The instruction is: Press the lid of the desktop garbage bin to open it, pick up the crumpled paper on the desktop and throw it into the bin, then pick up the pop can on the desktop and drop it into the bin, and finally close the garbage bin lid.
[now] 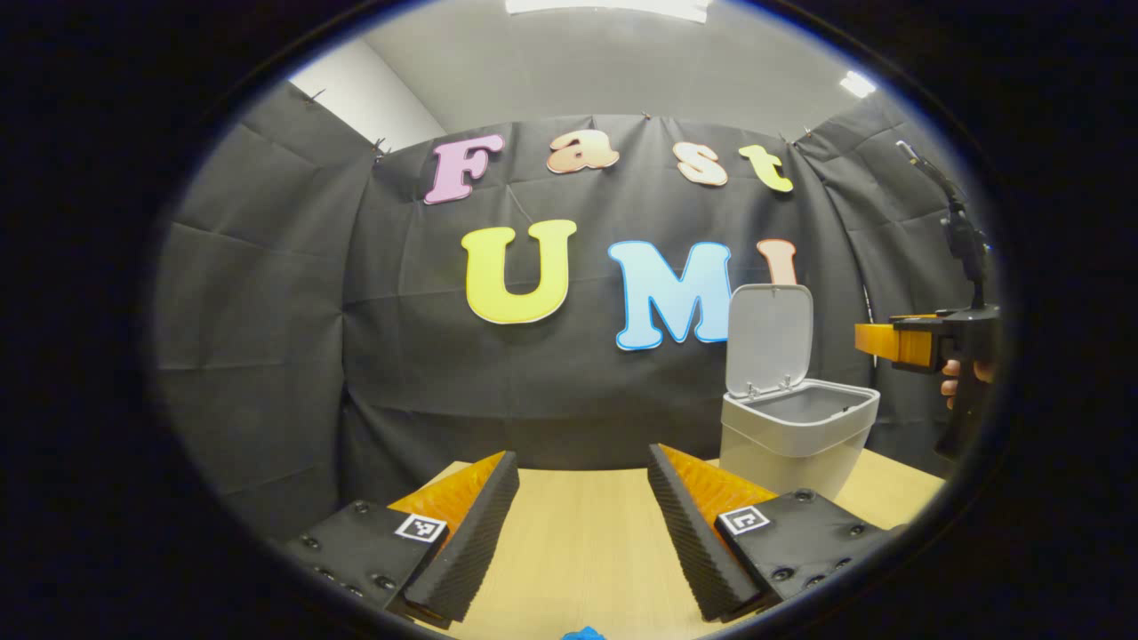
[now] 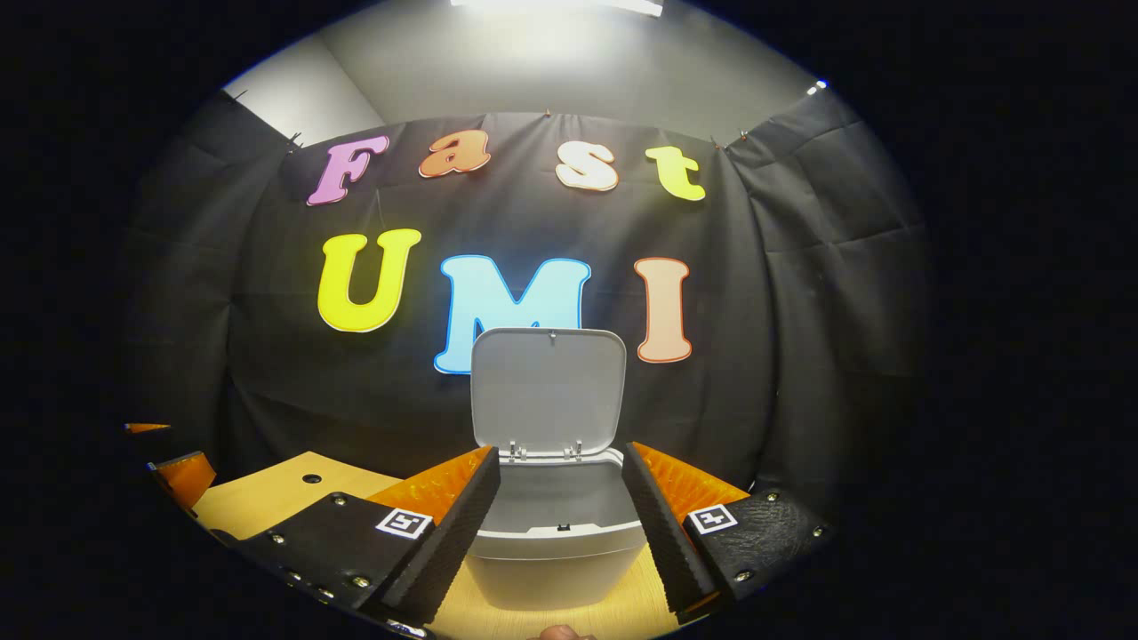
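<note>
No legible text or numbers; only small square coded markers on the gripper bodies.

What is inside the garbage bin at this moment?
The garbage bin stands with its lid up. The upper inner walls look bare grey; the rim and the right gripper hide the bottom, so any contents cannot be seen.

I see a pale grey bin with its matching grey lid, standing on a light wood-grain tabletop; behind the bin hangs creased black cloth.
</note>
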`<action>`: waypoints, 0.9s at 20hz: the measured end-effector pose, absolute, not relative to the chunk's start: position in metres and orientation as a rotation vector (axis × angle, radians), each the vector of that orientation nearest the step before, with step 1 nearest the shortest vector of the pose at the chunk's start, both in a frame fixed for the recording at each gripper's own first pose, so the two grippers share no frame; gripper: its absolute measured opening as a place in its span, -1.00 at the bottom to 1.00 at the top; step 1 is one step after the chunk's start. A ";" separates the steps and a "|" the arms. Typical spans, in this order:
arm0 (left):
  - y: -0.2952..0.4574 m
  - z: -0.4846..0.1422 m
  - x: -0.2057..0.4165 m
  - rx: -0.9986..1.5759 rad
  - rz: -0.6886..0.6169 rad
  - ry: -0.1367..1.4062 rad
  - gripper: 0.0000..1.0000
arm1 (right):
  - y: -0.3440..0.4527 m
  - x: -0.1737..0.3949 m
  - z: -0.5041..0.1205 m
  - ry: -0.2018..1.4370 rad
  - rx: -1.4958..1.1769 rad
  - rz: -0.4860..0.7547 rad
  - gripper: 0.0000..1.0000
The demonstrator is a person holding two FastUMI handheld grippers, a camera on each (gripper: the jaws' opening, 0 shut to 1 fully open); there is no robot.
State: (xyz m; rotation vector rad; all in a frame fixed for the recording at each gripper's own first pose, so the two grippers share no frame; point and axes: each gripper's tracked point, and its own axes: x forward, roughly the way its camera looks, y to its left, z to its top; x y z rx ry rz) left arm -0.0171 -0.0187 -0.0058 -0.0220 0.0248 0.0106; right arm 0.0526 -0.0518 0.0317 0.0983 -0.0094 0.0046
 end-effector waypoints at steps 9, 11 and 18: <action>-0.011 -0.046 -0.025 -0.030 0.011 0.108 0.90 | -0.025 0.038 0.026 -0.010 0.048 0.064 0.79; -0.009 -0.068 -0.027 -0.038 0.014 0.160 0.91 | -0.017 0.034 0.018 0.010 0.062 0.088 0.79; -0.008 -0.144 -0.044 -0.019 0.010 0.315 0.92 | -0.003 0.022 0.011 0.032 0.067 0.129 0.80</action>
